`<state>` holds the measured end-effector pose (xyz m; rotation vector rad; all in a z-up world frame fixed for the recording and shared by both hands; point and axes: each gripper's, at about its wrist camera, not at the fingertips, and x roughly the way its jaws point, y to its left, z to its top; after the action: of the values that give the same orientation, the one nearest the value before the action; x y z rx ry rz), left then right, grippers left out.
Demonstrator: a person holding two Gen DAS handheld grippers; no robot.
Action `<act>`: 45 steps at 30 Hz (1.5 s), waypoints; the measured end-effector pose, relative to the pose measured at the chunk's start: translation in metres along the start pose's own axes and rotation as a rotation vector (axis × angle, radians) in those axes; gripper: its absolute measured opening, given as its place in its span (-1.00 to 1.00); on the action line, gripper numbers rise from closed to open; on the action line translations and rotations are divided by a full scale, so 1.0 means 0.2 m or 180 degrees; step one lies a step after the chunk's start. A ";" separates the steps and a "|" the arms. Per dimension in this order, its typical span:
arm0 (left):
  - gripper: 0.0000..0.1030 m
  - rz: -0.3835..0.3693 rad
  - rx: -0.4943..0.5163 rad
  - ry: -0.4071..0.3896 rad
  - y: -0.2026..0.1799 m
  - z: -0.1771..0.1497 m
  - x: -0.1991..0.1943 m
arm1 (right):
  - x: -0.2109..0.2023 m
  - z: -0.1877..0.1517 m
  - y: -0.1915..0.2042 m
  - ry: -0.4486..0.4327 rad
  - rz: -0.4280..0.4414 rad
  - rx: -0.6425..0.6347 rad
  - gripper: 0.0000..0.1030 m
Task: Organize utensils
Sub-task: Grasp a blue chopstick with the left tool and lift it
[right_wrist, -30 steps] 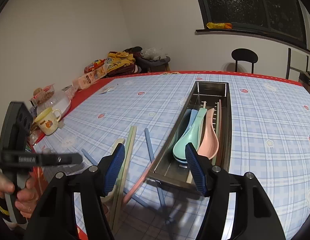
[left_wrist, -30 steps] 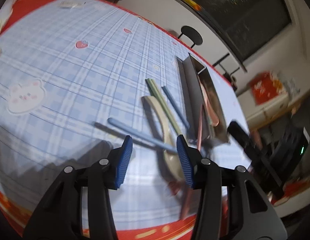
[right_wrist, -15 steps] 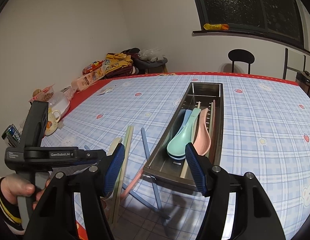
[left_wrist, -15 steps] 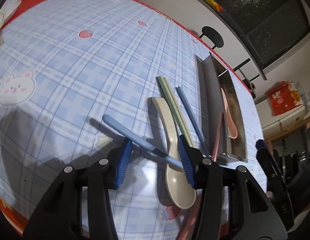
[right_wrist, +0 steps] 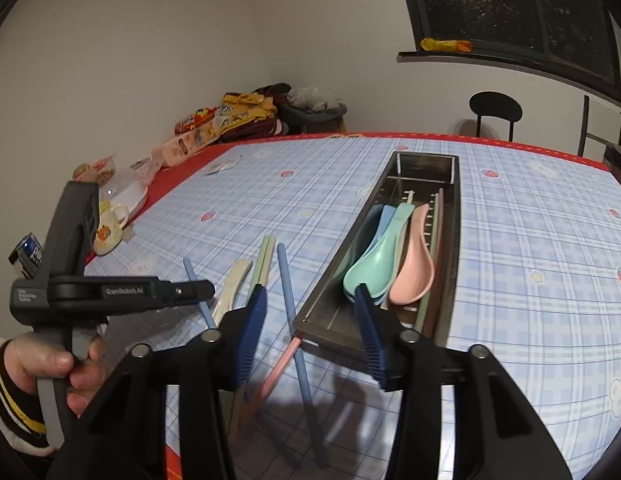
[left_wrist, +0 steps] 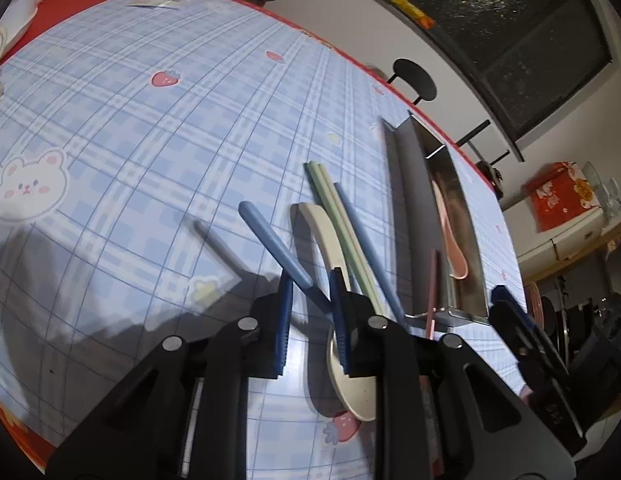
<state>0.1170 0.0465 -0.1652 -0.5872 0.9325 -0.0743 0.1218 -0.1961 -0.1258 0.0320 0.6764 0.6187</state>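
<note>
My left gripper points down at the table, its jaws closing around a blue chopstick that runs slantwise between the pads; a gap still shows beside it. Under it lies a cream spoon, with two green chopsticks and a second blue chopstick alongside. My right gripper hovers over that second blue chopstick and a pink chopstick at the near end of the steel tray. Its jaws are closing too, and the pads touch nothing. In the tray lie a mint spoon and a pink spoon.
A hand holds the left gripper at the table's near left corner. A yellow mug and snack packs stand along the far left edge. A black chair is behind the table. The red table edge lies close below.
Both pairs of jaws have narrowed. The left gripper has moved forward and down, so the blue chopstick now sits between its pads. The right gripper has stayed in place.
</note>
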 end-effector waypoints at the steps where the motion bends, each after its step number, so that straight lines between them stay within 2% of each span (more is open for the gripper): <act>1: -0.59 -0.0037 0.0016 -0.0011 0.01 0.00 -0.02 | 0.01 0.00 0.01 0.0018 0.0013 -0.0009 -0.30; 3: -0.61 -0.0087 0.0084 -0.0036 0.01 0.01 -0.06 | 0.02 0.00 0.03 0.0059 0.0049 -0.0033 -0.39; 8: -0.63 -0.0087 0.0295 -0.0037 0.06 0.04 -0.16 | 0.05 -0.02 0.07 0.0176 0.0097 -0.0128 -0.44; 14: -0.69 0.0174 0.0540 -0.0031 0.17 0.08 -0.21 | 0.10 -0.03 0.15 0.0296 0.0130 -0.0252 -0.53; 15: -0.77 0.0222 0.0596 0.0001 0.19 0.09 -0.20 | 0.11 -0.03 0.17 0.0316 0.0137 -0.0272 -0.56; 18: -0.79 0.0372 0.0717 0.0063 0.23 0.11 -0.18 | 0.15 -0.04 0.24 0.0392 0.0154 -0.0365 -0.59; 21: -0.79 0.0414 0.0715 0.0155 0.27 0.12 -0.14 | 0.17 -0.05 0.29 0.0468 0.0163 -0.0420 -0.59; 24: -0.79 0.0384 0.0728 0.0183 0.30 0.09 -0.15 | 0.20 -0.06 0.31 0.0551 0.0121 -0.0442 -0.59; 28: -0.68 0.0413 0.0880 0.0146 0.29 0.04 -0.20 | 0.25 -0.08 0.34 0.0674 0.0021 -0.0549 -0.59; 31: -0.67 0.0419 0.1049 0.0130 0.27 -0.02 -0.26 | 0.29 -0.08 0.36 0.0749 -0.0076 -0.0623 -0.70; 35: -0.67 0.0377 0.1124 0.0166 0.29 -0.10 -0.30 | 0.35 -0.06 0.37 0.0847 -0.0139 -0.0692 -0.81; 45: -0.66 0.0310 0.1334 0.0217 0.27 -0.22 -0.33 | 0.47 0.01 0.42 0.0977 -0.0366 -0.0825 -0.82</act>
<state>0.0335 0.0935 -0.1640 -0.1518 0.9753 -0.1980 0.1356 -0.0749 -0.1590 -0.3465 0.8825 0.6018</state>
